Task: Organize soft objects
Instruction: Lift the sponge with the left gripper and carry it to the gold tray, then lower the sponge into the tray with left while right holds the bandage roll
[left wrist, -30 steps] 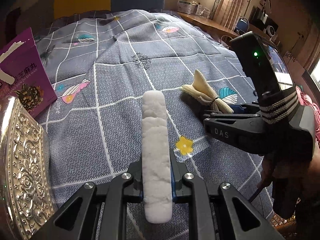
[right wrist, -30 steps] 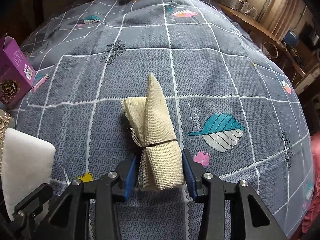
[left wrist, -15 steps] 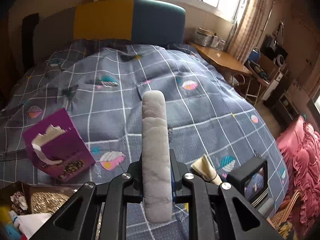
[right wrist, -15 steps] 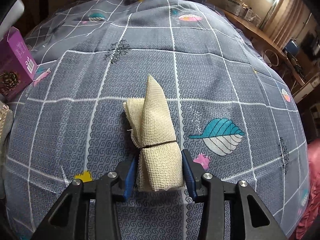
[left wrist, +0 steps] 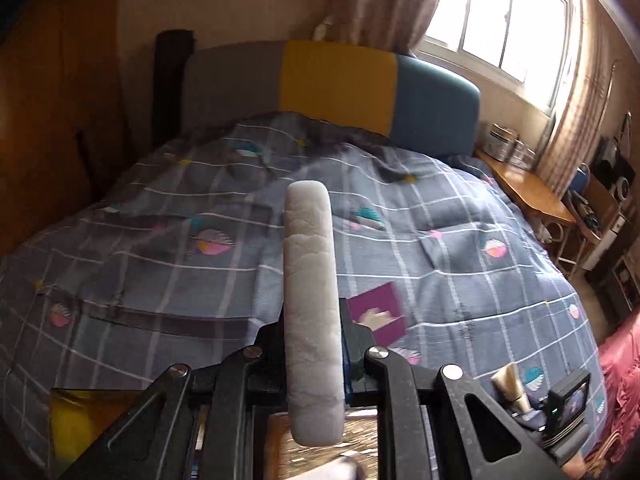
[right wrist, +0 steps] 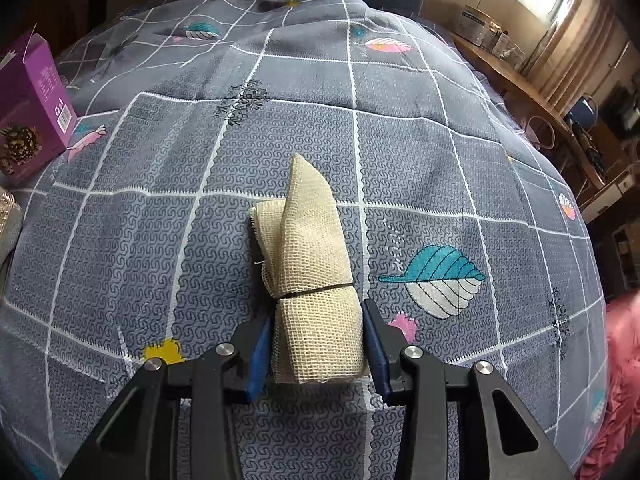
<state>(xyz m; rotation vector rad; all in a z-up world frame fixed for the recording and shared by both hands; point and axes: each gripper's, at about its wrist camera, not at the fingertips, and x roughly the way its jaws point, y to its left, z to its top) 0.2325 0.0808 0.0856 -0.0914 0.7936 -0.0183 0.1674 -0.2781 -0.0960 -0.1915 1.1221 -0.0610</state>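
My left gripper (left wrist: 314, 360) is shut on a long white foam pad (left wrist: 310, 300), held upright and high above the bed. A gold embossed box (left wrist: 352, 444) lies right below it. My right gripper (right wrist: 318, 350) has its jaws around a beige mesh cloth roll (right wrist: 310, 276) tied with a dark band, which rests on the grey checked bedspread (right wrist: 420, 168). The blue pads sit close to the roll's sides with a thin gap on the right. The roll (left wrist: 510, 386) and the right gripper's body (left wrist: 568, 404) also show at the lower right of the left wrist view.
A purple box (right wrist: 30, 108) stands at the left of the bed; it also shows in the left wrist view (left wrist: 378, 312). A yellow item (left wrist: 80, 420) lies lower left. A headboard (left wrist: 336, 84) is at the far end, and a wooden side table (left wrist: 528, 192) at the right.
My left gripper has risen and tilted up with the foam pad and shifted left over the gold box. The right gripper has stayed around the roll, barely moving.
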